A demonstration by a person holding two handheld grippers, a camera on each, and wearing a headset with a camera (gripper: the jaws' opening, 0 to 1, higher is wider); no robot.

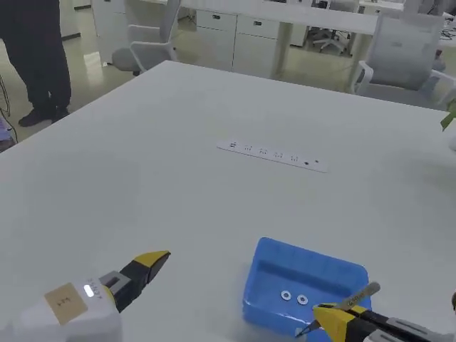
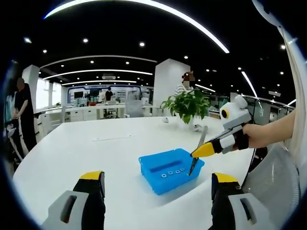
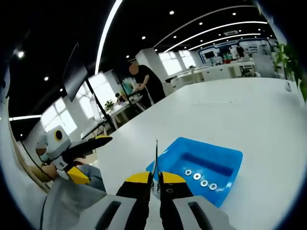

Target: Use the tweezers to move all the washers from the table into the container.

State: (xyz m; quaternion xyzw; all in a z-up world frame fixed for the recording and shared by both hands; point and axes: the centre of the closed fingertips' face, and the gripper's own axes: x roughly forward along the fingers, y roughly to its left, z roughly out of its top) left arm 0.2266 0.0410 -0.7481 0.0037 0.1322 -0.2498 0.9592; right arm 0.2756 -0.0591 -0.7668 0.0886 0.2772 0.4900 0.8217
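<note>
Near right on the table (image 1: 178, 178), the right gripper (image 1: 320, 313) was clamped on the tweezers (image 1: 362, 292), tips over the container (image 1: 313, 265), which held four washers (image 3: 200, 179); the left gripper (image 1: 161, 258) stood wide, empty. Likely step: release. Tips should part low inside the walls before lifting clear.

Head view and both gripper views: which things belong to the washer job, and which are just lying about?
Job: tweezers, held in the right hand-held gripper; four washers; blue container.
Lying about: power strip; potted plant; office chair.
</note>
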